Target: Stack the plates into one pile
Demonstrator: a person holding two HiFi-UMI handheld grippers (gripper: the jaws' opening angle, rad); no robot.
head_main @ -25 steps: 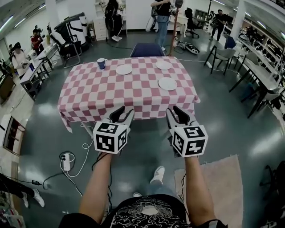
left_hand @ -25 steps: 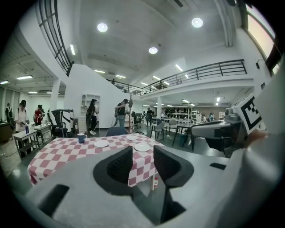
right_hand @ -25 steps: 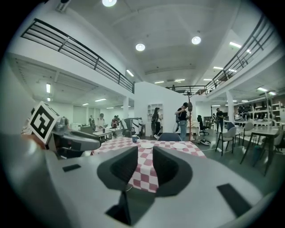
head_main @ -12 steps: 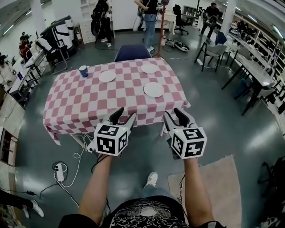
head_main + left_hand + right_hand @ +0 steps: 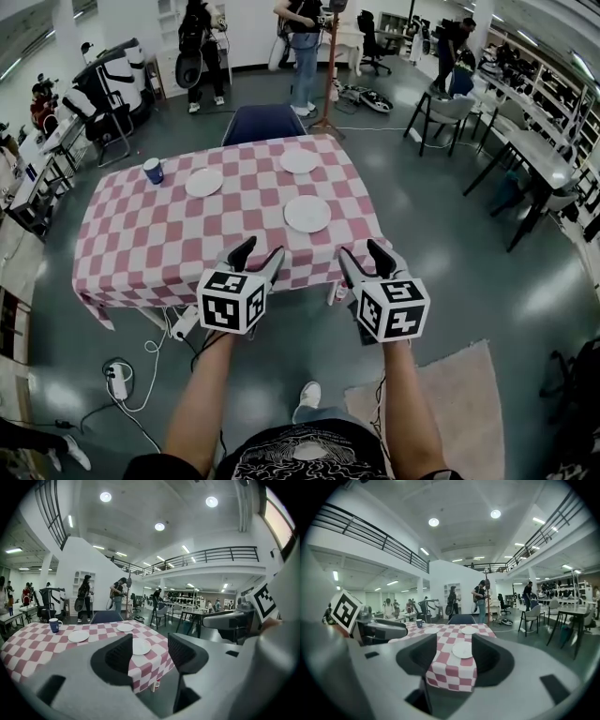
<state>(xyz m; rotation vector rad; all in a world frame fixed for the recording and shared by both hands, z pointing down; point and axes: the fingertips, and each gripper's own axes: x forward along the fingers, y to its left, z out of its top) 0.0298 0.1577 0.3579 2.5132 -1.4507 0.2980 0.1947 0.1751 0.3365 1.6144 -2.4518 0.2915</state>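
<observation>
Three white plates lie apart on the pink-and-white checked table (image 5: 141, 253): a near plate (image 5: 307, 214), a left plate (image 5: 203, 182) and a far plate (image 5: 299, 161). My left gripper (image 5: 258, 253) and right gripper (image 5: 364, 255) hover side by side in front of the table's near edge, short of the plates. Both are open with nothing between the jaws, which have just been opening. The left gripper view shows the near plate (image 5: 139, 646) past its jaws, with the left plate (image 5: 78, 636) further left. In the right gripper view the near plate (image 5: 462, 649) sits between the jaws, far ahead.
A blue cup (image 5: 153, 171) stands at the table's far left. A blue chair (image 5: 262, 122) is tucked behind the table, with people standing beyond it. A power strip and cables (image 5: 117, 380) lie on the floor at left, a rug (image 5: 469, 394) at right.
The table has come closer and slid left in the head view as I walk up to it. Both grippers' jaws stand wider apart than before.
</observation>
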